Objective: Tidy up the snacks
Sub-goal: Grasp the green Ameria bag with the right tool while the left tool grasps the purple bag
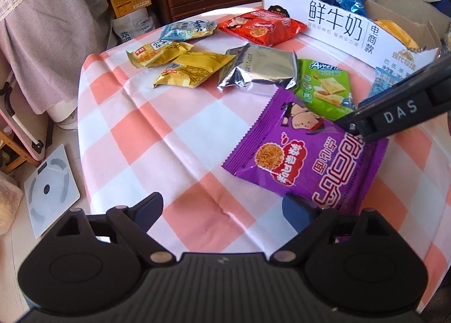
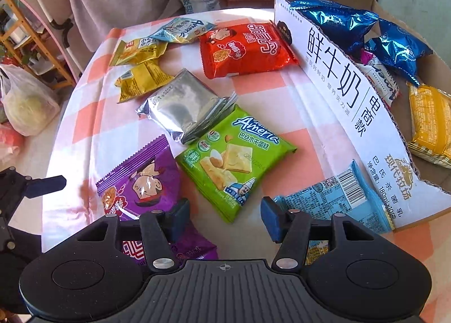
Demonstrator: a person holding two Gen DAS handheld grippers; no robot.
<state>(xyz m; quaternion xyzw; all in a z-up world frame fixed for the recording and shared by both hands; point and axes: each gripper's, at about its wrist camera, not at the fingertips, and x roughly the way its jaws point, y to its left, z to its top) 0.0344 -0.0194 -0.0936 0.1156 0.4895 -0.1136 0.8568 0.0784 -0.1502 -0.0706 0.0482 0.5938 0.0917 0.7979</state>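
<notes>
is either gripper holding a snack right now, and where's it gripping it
Nothing is held. The left gripper and right gripper are both open, hovering over the purple packet and green packet.

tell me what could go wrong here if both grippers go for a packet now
1. The left gripper and right gripper are both open close around the purple noodle packet; they may collide.
2. The silver packet overlaps the green cake packet, so lifting the green one could drag the silver one along.
3. The light blue packet lies against the milk carton box, leaving little finger room on that side.
</notes>
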